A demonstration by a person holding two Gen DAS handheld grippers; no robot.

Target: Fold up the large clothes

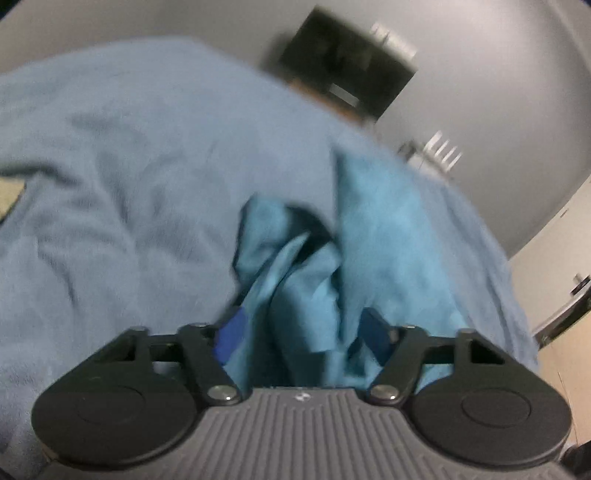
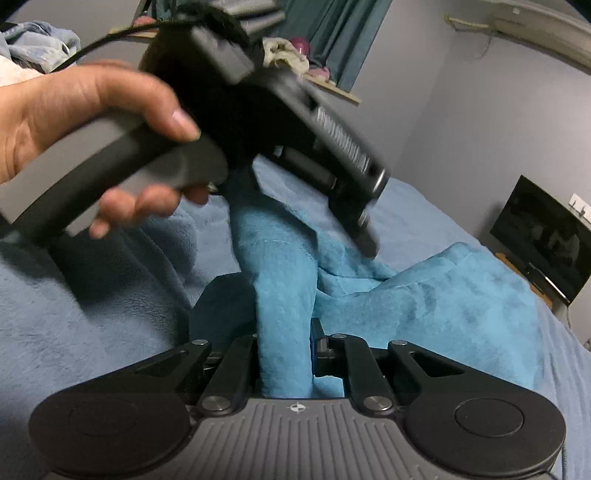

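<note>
the teal fleece garment (image 2: pixel 424 295) lies crumpled on a pale blue blanket (image 2: pixel 74 332) that covers a bed, and part of it is lifted off the surface. in the right wrist view a thick band of the fleece rises from 6 o'clock up the middle of the frame, while the rest spreads low and rumpled toward 3 o'clock. in the left wrist view, which is blurred, the same garment (image 1: pixel 314 277) bunches in deep folds at centre and runs down to 6 o'clock, with a taller fold standing toward 1 o'clock.

the right gripper (image 2: pixel 286 354) is closed narrow on the band of fleece, the cloth pinched between its blue pads at 6 o'clock. the left gripper (image 1: pixel 301 332) has fleece gathered between its blue fingertips (image 1: pixel 231 334), which stand fairly apart with the cloth filling the gap; it appears to be holding the garment, though blur hides the contact.

in the right wrist view the left gripper (image 2: pixel 354 225) also shows from the side at 12 o'clock, tilted down toward 4 o'clock with its tips against the fleece. the left hand (image 2: pixel 85 122) wraps its grey handle at 10 o'clock, thumb on top.

the blanket (image 1: pixel 129 166) fills the left wrist view from 9 to 12 o'clock. a dark television (image 2: pixel 546 247) sits on a low stand at 3 o'clock in the right wrist view, against a grey wall (image 2: pixel 480 110); it shows blurred at 1 o'clock in the left wrist view (image 1: pixel 351 62). teal curtains (image 2: pixel 340 29) hang at 12 o'clock, and a heap of pale clothes (image 2: pixel 40 48) lies at 10 o'clock.
</note>
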